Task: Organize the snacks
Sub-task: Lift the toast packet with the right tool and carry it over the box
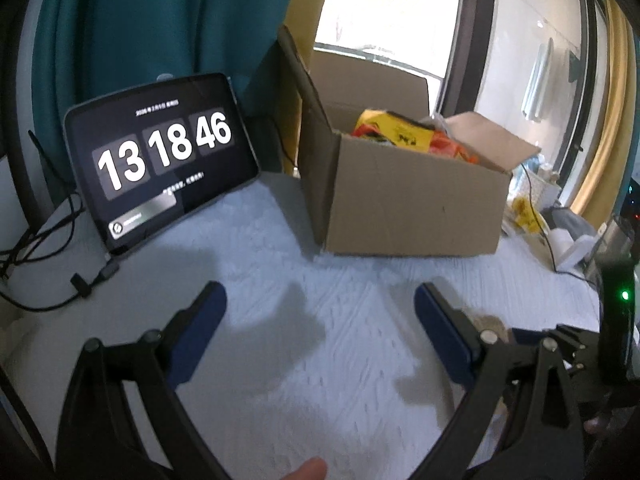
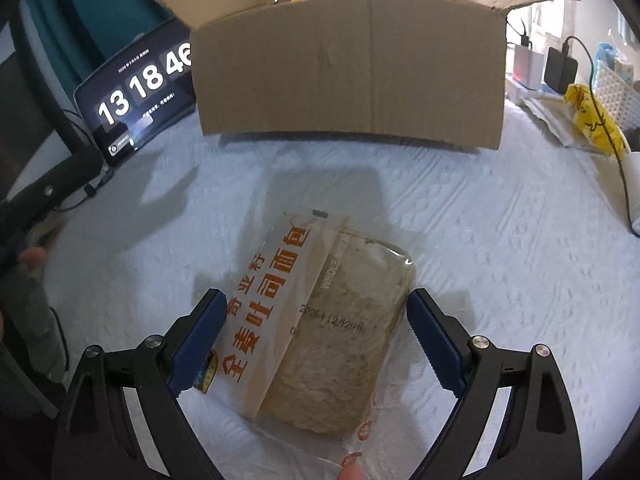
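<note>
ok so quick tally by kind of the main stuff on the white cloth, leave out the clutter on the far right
wrapped bread loaf: 1
cardboard box of snack packets, exact packet count hidden: 1
tablet showing a clock: 1
Total: 3

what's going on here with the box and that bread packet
A person is sorting snacks with a hand-held gripper in each hand. The right hand-held gripper is open, its fingers on either side of a wrapped bread packet lying on the white cloth, not yet closed on it. The left hand-held gripper is open and empty above the cloth. Behind stands an open cardboard box already holding yellow and orange snack bags, with a tablet clock to its left.
</note>
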The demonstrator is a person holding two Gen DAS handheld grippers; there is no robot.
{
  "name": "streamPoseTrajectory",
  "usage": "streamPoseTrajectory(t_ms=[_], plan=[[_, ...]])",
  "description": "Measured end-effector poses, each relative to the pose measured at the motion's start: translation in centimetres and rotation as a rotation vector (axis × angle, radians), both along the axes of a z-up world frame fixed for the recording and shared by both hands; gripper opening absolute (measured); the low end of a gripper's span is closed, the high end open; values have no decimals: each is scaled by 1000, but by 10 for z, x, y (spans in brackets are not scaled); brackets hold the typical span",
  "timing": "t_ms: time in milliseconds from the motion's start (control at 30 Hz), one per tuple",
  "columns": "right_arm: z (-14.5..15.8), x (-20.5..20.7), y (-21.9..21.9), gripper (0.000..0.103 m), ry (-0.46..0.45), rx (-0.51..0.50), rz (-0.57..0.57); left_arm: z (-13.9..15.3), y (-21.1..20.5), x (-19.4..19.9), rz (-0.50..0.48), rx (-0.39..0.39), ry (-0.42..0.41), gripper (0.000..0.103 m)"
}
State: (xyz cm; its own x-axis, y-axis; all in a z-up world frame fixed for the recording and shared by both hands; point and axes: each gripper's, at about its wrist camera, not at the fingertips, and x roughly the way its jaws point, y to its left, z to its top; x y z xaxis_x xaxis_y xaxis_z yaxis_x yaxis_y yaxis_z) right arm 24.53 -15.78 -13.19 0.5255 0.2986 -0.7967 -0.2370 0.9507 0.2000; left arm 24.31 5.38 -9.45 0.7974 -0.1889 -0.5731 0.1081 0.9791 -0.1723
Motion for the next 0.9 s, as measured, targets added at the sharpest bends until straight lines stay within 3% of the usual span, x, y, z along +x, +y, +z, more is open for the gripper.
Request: streamPoseTrajectory(t_ms=[333, 500, 700, 900], plan=[[-11, 9, 21, 94, -19, -76, 16, -6, 7, -5, 8, -15, 28, 96], [-7, 5, 23, 84, -38, -88, 37, -4, 10, -5, 11, -26, 28, 96], [7, 0, 27, 80, -62, -89, 60, 5, 15, -6, 20, -30, 12, 96], [43, -2, 21, 80, -136, -55, 58, 18, 21, -8, 41, -34, -17, 96]])
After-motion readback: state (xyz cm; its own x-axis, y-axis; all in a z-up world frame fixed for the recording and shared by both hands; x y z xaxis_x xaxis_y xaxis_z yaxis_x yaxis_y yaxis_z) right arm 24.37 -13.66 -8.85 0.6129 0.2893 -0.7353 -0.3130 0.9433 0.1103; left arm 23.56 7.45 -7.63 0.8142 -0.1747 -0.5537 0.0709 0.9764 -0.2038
